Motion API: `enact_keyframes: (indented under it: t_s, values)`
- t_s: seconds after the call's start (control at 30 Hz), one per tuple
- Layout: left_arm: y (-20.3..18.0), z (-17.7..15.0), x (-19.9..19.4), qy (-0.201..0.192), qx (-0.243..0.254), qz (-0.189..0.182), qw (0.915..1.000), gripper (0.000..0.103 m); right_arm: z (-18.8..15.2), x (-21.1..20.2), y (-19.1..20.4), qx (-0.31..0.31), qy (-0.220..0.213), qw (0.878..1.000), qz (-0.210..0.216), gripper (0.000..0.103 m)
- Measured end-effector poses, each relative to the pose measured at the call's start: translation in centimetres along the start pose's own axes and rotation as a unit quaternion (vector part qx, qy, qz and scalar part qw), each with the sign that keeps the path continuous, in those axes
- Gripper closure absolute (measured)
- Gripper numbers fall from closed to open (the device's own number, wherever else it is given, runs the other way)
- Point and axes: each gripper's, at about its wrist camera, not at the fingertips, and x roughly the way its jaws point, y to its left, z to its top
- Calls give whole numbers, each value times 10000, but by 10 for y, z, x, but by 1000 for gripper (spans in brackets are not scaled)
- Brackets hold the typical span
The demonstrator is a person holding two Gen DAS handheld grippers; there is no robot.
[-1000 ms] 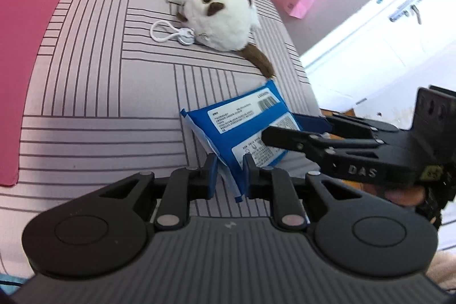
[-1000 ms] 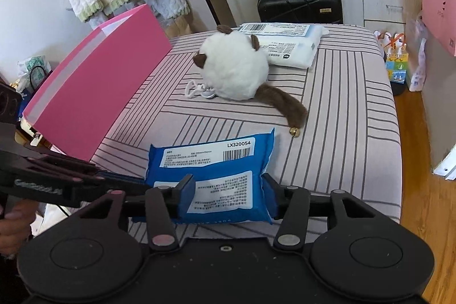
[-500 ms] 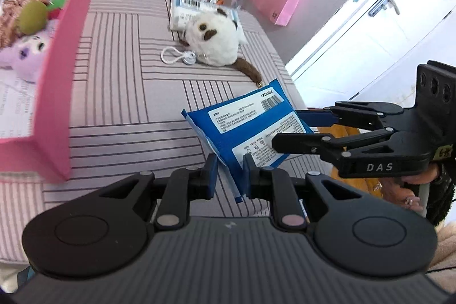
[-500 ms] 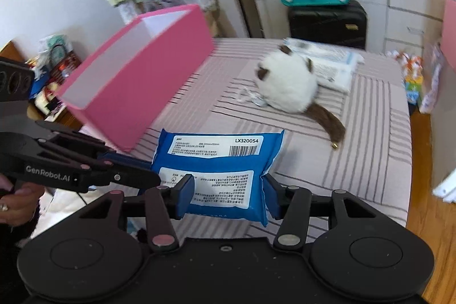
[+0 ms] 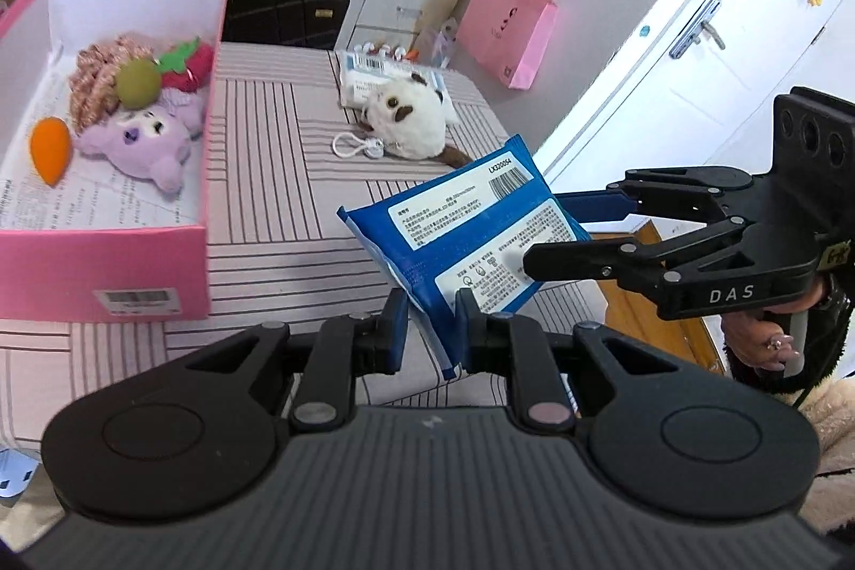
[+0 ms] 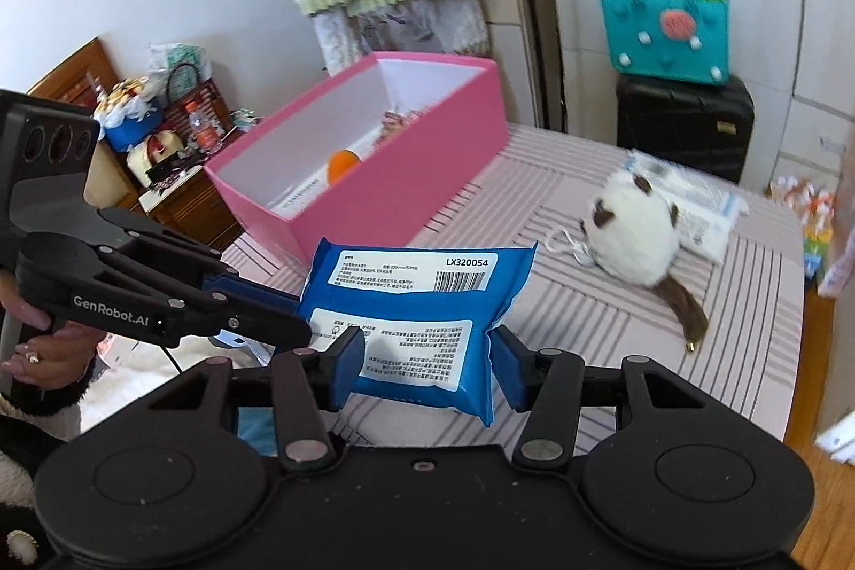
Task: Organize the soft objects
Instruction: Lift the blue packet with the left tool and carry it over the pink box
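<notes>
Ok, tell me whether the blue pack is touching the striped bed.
Apart. In the left wrist view the blue pack hangs clear above the striped bed, gripped by both grippers.

black grippers, blue-padded fingers (image 5: 394,329), "das" and "genrobot.ai" lettering, silver screws

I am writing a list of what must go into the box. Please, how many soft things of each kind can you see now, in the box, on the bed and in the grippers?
Plush toys in the pink box: 5
Plush toys on the bed: 1 (white toy)
Blue packs, held: 1
White packs on the bed: 1
Total: 8
</notes>
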Motion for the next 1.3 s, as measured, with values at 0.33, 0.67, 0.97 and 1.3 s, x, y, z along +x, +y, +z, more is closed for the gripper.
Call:
enact_keyframes:
  t_s: [0.33, 0.67, 0.97, 1.3]
  values:
    - [15, -6, -45, -489, -9, 118, 9987, 87, 26, -8, 43, -583, -238, 9980, 41, 45]
    - [49, -1, -80, -833, -44, 407, 9957, 87, 64, 15, 80, -1048, -380, 9935, 218, 43]
    - [93, 20, -89, -1087, -279, 826, 9902, 86, 104, 52, 90, -1297, -516, 9895, 383, 63]
    - [160, 51, -62, -836, -852, 1368, 9834, 85, 149, 117, 75, -1016, -153, 9919, 744, 69]
